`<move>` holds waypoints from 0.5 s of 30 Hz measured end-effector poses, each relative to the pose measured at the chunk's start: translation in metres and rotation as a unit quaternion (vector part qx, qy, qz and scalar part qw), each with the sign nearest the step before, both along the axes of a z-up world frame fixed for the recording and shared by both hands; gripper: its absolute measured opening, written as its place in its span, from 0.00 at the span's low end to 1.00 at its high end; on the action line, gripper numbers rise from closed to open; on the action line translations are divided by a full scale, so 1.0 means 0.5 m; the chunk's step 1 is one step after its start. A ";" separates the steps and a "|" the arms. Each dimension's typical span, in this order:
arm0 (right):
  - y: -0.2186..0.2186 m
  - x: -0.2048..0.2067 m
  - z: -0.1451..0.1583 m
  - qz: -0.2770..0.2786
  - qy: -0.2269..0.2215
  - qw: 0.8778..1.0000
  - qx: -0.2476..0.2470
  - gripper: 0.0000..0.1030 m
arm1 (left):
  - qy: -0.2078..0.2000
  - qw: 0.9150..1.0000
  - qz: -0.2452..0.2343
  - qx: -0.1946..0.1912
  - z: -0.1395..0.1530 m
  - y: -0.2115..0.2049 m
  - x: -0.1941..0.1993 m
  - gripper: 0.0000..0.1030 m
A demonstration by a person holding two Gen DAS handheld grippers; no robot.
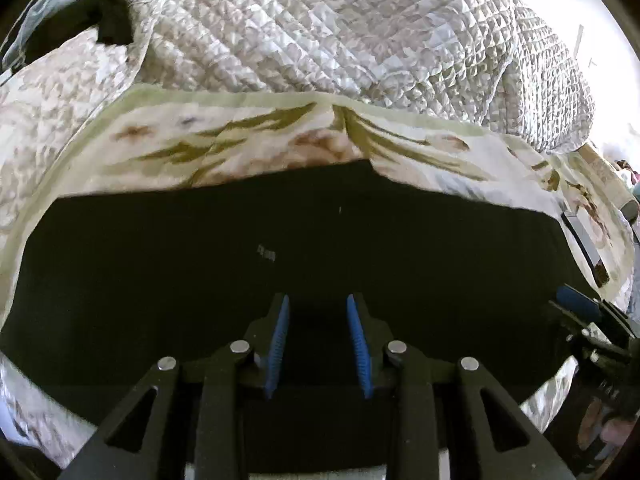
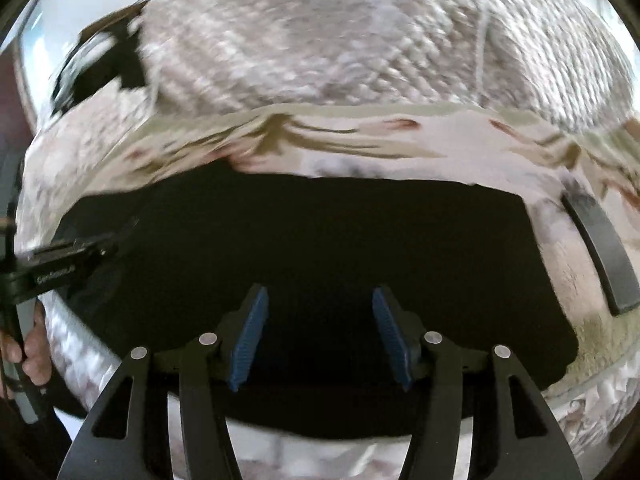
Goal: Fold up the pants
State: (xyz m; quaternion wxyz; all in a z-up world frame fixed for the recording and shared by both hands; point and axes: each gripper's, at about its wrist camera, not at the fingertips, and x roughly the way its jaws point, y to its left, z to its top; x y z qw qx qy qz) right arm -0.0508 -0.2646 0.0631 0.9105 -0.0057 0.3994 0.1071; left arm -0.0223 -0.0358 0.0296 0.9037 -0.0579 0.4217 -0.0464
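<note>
Black cloth fills the lower middle of both views: the pants (image 1: 280, 248) lie flat on a floral bedspread (image 1: 248, 136), spread wide, likely so an edge can be picked up cleanly for a fold. Behind, across the top of the frame, a quilted blanket (image 1: 340, 28) sits bunched up, apparently pushed back out of the way.

The left gripper (image 1: 317, 306) hovers over the near part of the pants, its blue pads (image 1: 278, 344) apart with nothing between them, so it's released. Same story in the right wrist view: the right gripper (image 2: 319, 298) is spread wider, empty, over the dark fabric (image 2: 320, 232). Both look set to come down on the near edge.

Hard to make out: the pants are so dark that seams, waistband and legs don't show, so I can't tell which end faces the grippers. The right view is blurred. A dark flat item (image 2: 600, 256) at the right edge is cut off and unidentifiable.
</note>
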 end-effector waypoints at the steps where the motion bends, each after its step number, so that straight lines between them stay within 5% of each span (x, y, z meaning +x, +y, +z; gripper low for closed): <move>1: 0.015 -0.010 -0.003 0.011 -0.002 1.000 -0.005 0.54 | 0.000 1.000 0.001 0.001 -0.002 0.001 -0.010 0.32; 15: 0.056 -0.059 -0.045 0.020 -0.005 1.000 -0.022 0.59 | -0.022 1.000 -0.002 0.022 -0.027 -0.010 -0.078 0.40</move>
